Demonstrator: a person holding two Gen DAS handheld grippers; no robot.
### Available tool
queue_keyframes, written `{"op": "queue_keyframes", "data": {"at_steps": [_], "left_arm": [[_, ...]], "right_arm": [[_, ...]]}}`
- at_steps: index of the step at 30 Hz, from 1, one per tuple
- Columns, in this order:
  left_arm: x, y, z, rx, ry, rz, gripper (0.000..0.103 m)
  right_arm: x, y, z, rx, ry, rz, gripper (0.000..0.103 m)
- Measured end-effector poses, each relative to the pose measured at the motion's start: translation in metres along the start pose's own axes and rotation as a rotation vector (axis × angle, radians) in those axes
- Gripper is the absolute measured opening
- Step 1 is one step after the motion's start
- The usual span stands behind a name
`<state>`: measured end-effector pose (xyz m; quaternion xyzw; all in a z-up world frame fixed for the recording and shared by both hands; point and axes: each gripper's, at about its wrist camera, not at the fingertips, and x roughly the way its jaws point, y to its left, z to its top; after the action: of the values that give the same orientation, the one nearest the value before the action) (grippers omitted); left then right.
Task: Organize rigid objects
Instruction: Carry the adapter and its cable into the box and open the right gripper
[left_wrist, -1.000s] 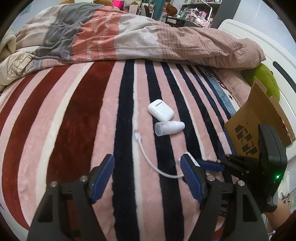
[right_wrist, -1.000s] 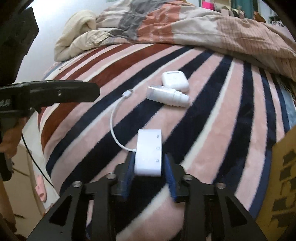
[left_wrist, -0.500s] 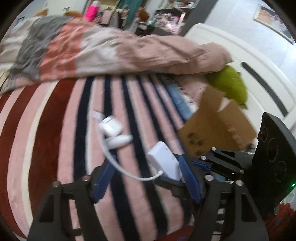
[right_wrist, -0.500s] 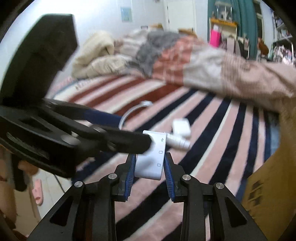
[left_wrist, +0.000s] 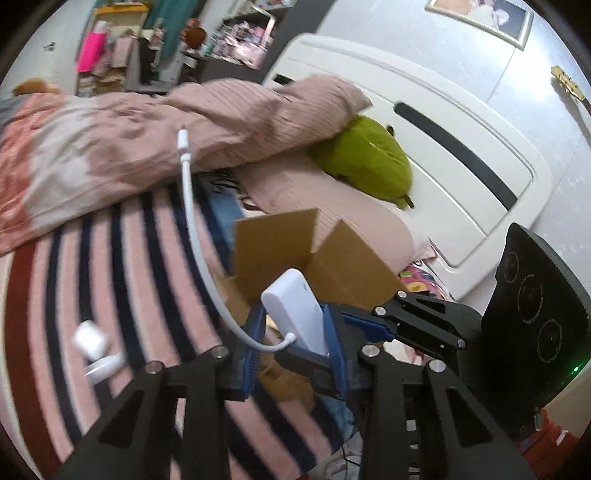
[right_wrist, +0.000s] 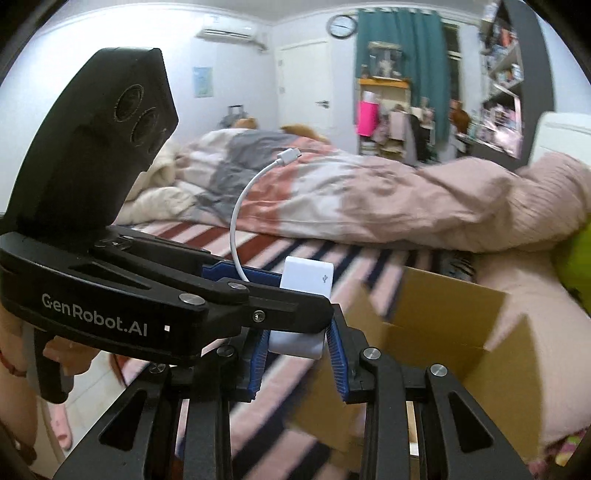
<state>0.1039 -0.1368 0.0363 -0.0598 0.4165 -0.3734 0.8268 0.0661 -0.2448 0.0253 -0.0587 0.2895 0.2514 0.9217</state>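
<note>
Two hand-held grippers clamp one white USB adapter (left_wrist: 295, 310) in the air: right hand-held gripper (right_wrist: 297, 341) on its body, left hand-held gripper (left_wrist: 291, 354) shut across it. Light, rigid and smooth, it likely slips; hold the flat sides. Its springy cable (left_wrist: 192, 221) arcs upward. Just beyond, the open cardboard box (right_wrist: 439, 325) leaves room; its raised flaps could snag the cable.

A striped bed (left_wrist: 122, 280) carries a cardboard box (left_wrist: 343, 266), earbud case (left_wrist: 90, 338) and duvet (left_wrist: 147, 147).
</note>
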Motion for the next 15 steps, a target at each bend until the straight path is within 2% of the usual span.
{"op": "queue_keyframes", "data": {"at_steps": [7,12,13,15], "left_arm": [[0.079,-0.026,0.028,0.027,0.131,-0.045,0.029],[0.105,-0.029,0.031,0.037,0.183,-0.049,0.03],[0.108,-0.029,0.032,0.034,0.19,-0.036,0.034],[0.112,-0.028,0.032,0.029,0.192,-0.004,0.05]], "right_arm": [[0.006,-0.067,-0.009,0.086,0.13,-0.097,0.025],[0.013,-0.097,-0.014,0.111,0.218,-0.123,0.025],[0.014,-0.099,-0.017,0.109,0.235,-0.128,0.025],[0.016,-0.1,-0.02,0.102,0.266,-0.15,0.025]]}}
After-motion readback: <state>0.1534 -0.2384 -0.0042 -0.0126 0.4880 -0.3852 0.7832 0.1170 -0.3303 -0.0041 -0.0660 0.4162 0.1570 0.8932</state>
